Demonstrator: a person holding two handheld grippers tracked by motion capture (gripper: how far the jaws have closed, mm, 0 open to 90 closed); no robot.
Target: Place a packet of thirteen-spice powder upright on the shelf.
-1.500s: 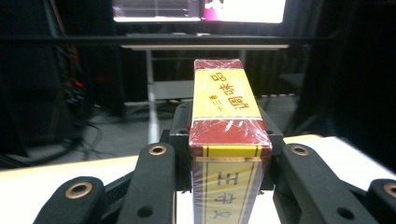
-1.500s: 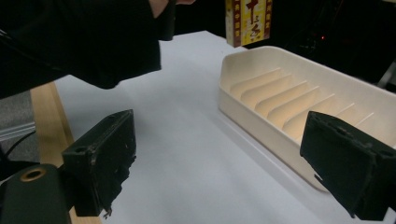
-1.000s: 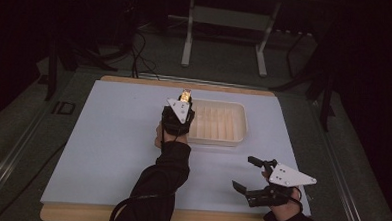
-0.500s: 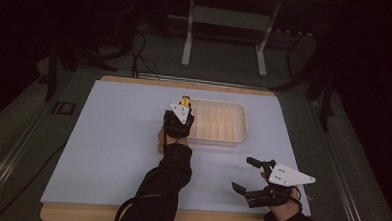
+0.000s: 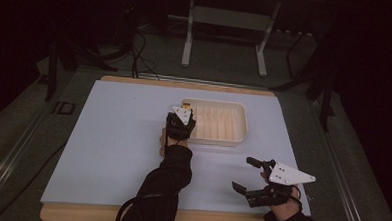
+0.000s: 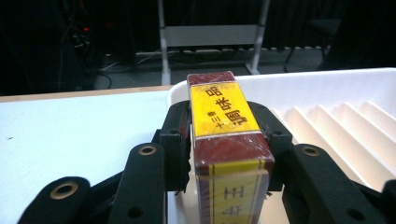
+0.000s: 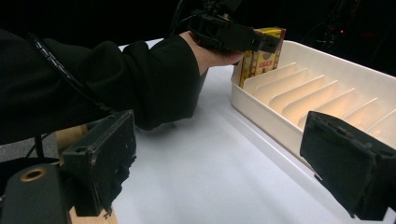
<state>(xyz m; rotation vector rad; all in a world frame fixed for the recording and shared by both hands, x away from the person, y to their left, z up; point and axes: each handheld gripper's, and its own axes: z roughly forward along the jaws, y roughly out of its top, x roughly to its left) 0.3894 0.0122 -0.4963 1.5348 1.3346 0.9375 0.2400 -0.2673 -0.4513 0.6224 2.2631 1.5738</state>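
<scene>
Tongs in the left hand [image 5: 183, 121] sit at the left end of a cream tray [image 5: 239, 123] in the high view, on a white desk [image 5: 113, 137]. A small red and yellow box [image 5: 185, 106] shows just past them, at the tray's far left corner. The right tongs [image 5: 249, 175] hang over the near right part of the desk, well apart from the tray, their jaws spread wide with nothing between them.

Left gripper view: the box [image 6: 227, 140] stands between the two black jaws, which lie against its sides; the jaws have just been opening a little, with the box between them. It sits just inside the tray's rim [image 6: 299, 77], beside the ribbed dividers [image 6: 336, 126].

Right gripper view: the right jaws stand far apart at the bottom edges. Beyond them, the left tongs [image 7: 261, 39] hold the box [image 7: 260, 58] upright in the tray's end slot, against the end wall [image 7: 238, 77]. A dark sleeve [image 7: 116, 79] reaches in from the left.
</scene>
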